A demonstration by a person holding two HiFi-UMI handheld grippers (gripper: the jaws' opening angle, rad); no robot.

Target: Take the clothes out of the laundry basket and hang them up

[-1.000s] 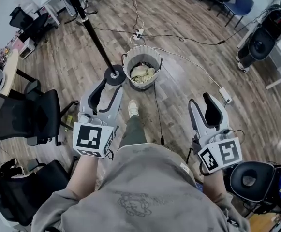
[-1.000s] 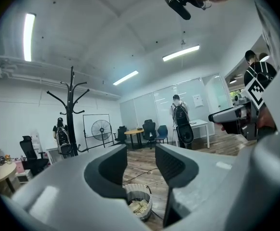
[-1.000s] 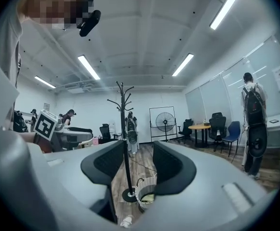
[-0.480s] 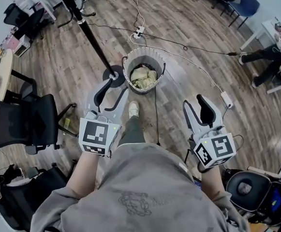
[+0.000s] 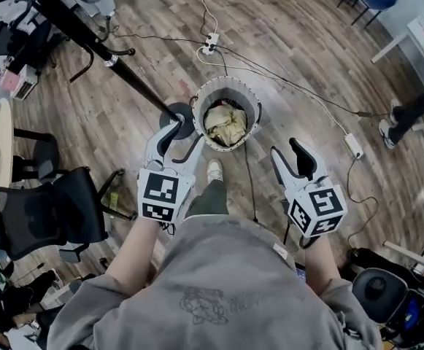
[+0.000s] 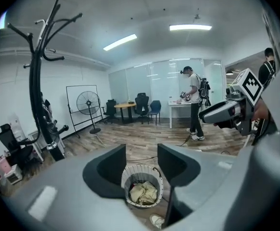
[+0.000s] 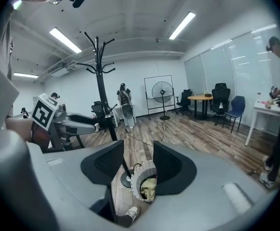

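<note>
Clothes [image 5: 226, 125] lie bunched in the laundry basket [image 5: 230, 82] on the floor; you have stepped closer, bringing left claw [image 5: 182, 138] and right claw [image 5: 288, 155], both released and empty, nearer for a first grasp.

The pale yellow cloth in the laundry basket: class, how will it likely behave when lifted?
Probably floppy: the pale yellow cloth lies crumpled in folds, so it should drape from one pinch. Likely light, as the folds look thin. The laundry basket seems to hold little else, so a snagged pull might tip it.
</note>
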